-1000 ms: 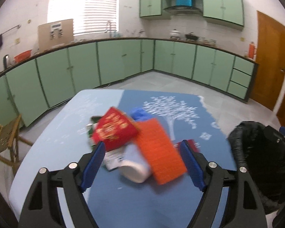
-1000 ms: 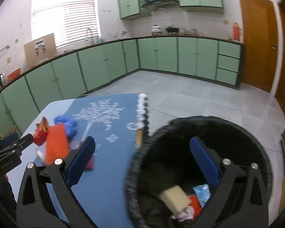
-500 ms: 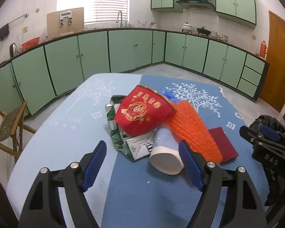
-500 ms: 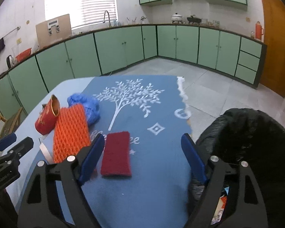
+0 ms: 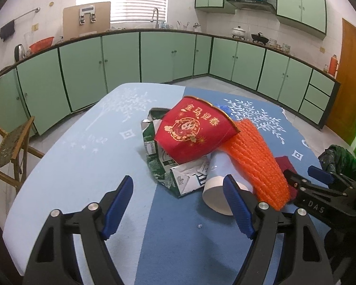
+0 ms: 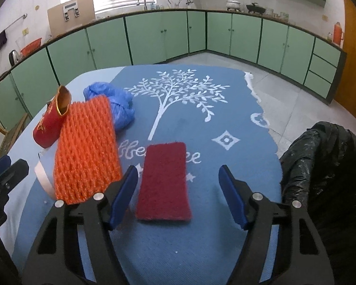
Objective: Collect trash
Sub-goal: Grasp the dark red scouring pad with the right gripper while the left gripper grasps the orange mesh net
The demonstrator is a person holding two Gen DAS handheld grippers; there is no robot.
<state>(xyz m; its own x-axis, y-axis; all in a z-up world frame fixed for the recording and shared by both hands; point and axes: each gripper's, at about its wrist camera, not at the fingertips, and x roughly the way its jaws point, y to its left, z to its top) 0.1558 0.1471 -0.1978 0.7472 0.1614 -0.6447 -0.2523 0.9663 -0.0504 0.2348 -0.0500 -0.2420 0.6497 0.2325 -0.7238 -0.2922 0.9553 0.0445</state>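
Observation:
A heap of trash lies on the blue table: a red paper cup (image 5: 197,130) on its side, a crushed green carton (image 5: 175,175), a white paper cup (image 5: 219,190) and an orange foam net (image 5: 256,163). My left gripper (image 5: 178,201) stands open just short of the carton and white cup, holding nothing. In the right wrist view a dark red scouring pad (image 6: 165,180) lies flat, its near end between the fingers of my right gripper (image 6: 178,190), whose jaws are closing without touching it. The orange net (image 6: 86,149), red cup (image 6: 51,123) and a blue plastic bag (image 6: 111,102) lie to its left.
A bin lined with a black bag (image 6: 325,182) stands off the table's right edge. A wooden chair (image 5: 9,147) stands left of the table. Green kitchen cabinets (image 5: 173,57) run along the far walls, and an orange door (image 5: 351,78) is at the right.
My right gripper swung left from over the black bin to the table, sank toward the dark red pad and narrowed its jaws. My left gripper came lower and closer to the heap.

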